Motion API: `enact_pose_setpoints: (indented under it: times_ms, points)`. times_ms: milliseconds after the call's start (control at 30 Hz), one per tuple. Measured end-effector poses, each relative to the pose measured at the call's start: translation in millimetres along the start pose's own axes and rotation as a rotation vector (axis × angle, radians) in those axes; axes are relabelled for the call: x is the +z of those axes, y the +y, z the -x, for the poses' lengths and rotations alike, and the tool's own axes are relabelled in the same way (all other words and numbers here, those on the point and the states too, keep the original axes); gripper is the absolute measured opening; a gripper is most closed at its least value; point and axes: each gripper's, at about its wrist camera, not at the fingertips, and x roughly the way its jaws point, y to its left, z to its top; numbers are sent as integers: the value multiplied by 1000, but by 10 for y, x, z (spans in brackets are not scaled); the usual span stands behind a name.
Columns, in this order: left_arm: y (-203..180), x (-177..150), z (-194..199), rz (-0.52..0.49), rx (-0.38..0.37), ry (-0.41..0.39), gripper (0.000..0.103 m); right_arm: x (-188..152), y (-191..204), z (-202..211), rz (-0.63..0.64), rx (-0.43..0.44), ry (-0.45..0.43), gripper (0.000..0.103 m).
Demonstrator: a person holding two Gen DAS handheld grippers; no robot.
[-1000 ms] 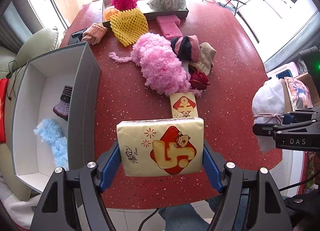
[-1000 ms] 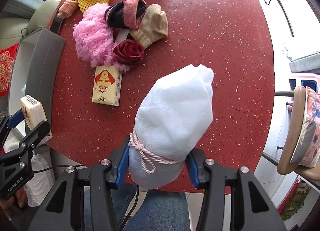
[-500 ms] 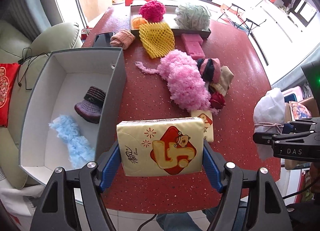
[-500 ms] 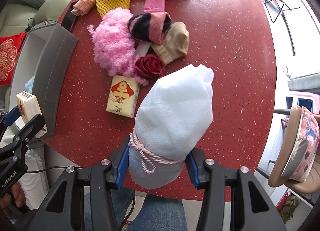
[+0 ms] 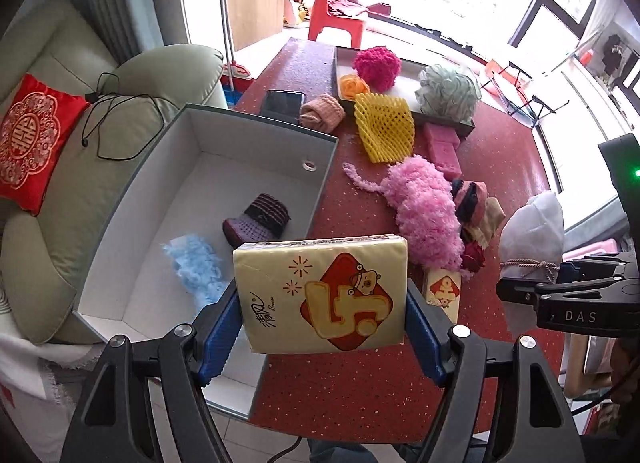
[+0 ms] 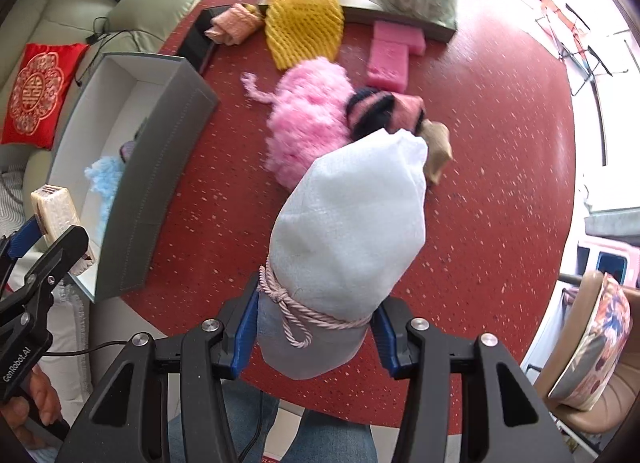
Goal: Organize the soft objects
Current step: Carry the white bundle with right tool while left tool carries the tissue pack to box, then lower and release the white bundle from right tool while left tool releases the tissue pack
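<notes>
"DAS" stands on the right gripper (image 5: pixel 568 305) and "GenRobot.AI" on the left gripper (image 6: pixel 24 247) (both in white letters).

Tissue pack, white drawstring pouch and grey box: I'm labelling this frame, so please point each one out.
tissue pack (image 5: pixel 320 295), left wrist view, middle of its printed front face.
white drawstring pouch (image 6: pixel 352 223), right wrist view, middle of the cloth body above the cord.
grey box (image 5: pixel 256 151), left wrist view, inner far wall.

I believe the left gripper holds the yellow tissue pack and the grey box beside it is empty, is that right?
Not quite. The left gripper does hold the yellow tissue pack, but the grey box is not empty: the left wrist view shows a purple knitted item and blue fluff inside.
</notes>
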Motion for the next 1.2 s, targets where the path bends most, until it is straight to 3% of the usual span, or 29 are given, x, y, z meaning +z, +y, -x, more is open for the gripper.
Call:
enact_pose_setpoints:
  times_ms: [633, 1200]
  points:
    - [1028, 60, -103, 277, 152, 0, 76, 796, 1395, 227, 249, 96, -92, 53]
    - [1496, -10, -521, 411, 211, 71, 76, 1256, 2103, -338, 335, 138, -58, 53]
